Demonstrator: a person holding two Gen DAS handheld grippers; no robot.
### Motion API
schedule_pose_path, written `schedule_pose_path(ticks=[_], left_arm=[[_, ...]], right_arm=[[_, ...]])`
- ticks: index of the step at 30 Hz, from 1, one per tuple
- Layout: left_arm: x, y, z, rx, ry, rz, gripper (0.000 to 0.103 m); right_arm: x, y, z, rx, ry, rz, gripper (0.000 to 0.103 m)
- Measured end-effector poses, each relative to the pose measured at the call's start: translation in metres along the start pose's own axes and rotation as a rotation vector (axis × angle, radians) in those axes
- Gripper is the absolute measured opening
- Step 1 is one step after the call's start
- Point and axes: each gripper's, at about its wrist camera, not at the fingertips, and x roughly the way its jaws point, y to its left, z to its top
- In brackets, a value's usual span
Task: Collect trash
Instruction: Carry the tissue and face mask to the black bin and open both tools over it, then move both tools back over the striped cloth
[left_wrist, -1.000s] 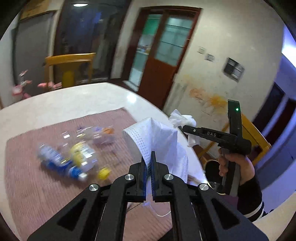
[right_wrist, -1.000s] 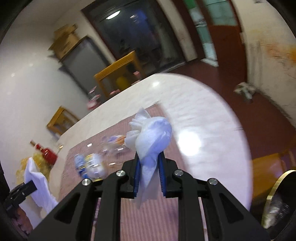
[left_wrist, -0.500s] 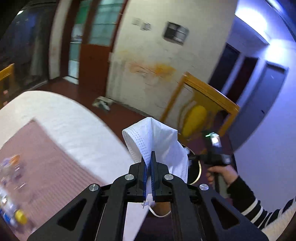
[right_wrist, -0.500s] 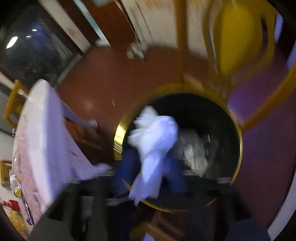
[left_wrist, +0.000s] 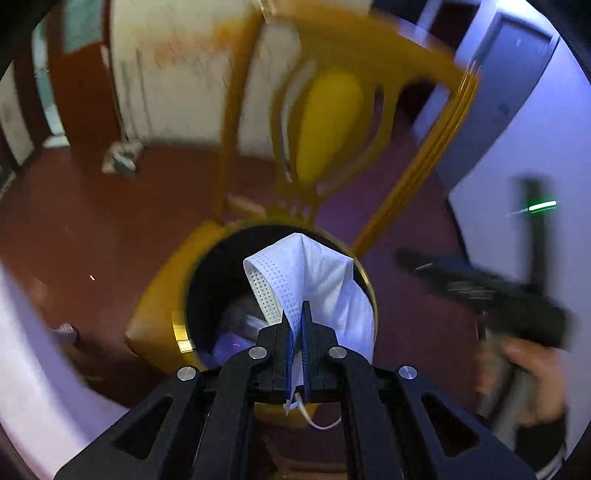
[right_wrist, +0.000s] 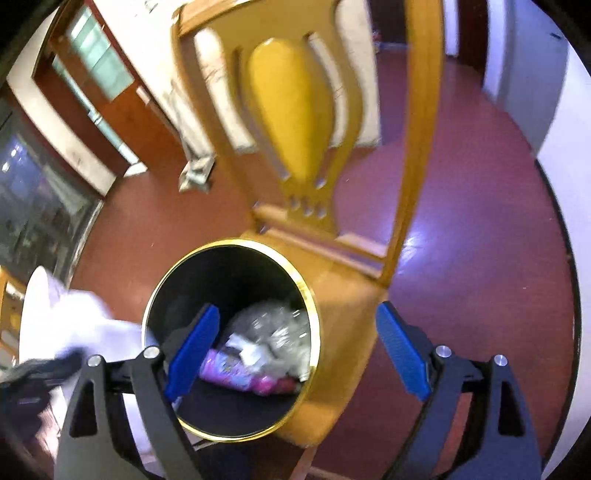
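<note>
Trash bin (right_wrist: 312, 314), black with a gold rim, sits on the seat of a yellow wooden chair (right_wrist: 291, 110), red-brown floor (right_wrist: 480, 221) around it. Bin contents seen from the right wrist view: crumpled clear plastic (right_wrist: 273, 325), a pink-purple wrapper (right_wrist: 240, 376), and a white paper scrap (right_wrist: 243, 349) between them. Left tongs (left_wrist: 295, 321) pinch a white face mask (left_wrist: 314, 280) between the blue pads; jaws just starting to ease open, pads on the fabric at this moment. Mask stands up above the tips, directly over the bin mouth, ear loop (left_wrist: 317, 421) dangling below the jaws. Right tongs (right_wrist: 295, 347) have jaws spread wide and opening further, nothing between them, blue pads (right_wrist: 192, 354) on either side of the bin opening with the left pad over the bin interior and the right pad over the chair seat edge. In the left wrist view the right tongs show up blurred at the right, held by a hand (left_wrist: 532, 376) in a dark sleeve (left_wrist: 543, 432). White bench (right_wrist: 40, 317) edge is at the left of the right wrist view, just beside the bin, with the mask as a white blur in front of it. A crumpled grey scrap (right_wrist: 195, 171) lies on the floor near the wall, well apart from the bin.
</note>
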Motion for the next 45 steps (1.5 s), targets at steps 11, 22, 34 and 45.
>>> schedule_pose_path(ticks=[11, 22, 34, 45], left_arm=[[0.078, -0.019, 0.003, 0.017, 0.113, 0.102, 0.097], [-0.037, 0.023, -0.018, -0.093, -0.225, 0.281, 0.097], [-0.239, 0.088, -0.172, -0.244, -0.482, 0.707, 0.097], [-0.382, 0.085, -0.353, -0.571, -0.626, 1.293, 0.097]], right_arm=[[-0.003, -0.032, -0.001, 0.056, -0.030, 0.012, 0.098], [-0.040, 0.020, -0.002, -0.079, -0.185, 0.075, 0.098], [-0.071, 0.164, -0.024, -0.293, -0.165, 0.363, 0.098], [-0.158, 0.389, -0.145, -0.774, -0.132, 0.692, 0.093]])
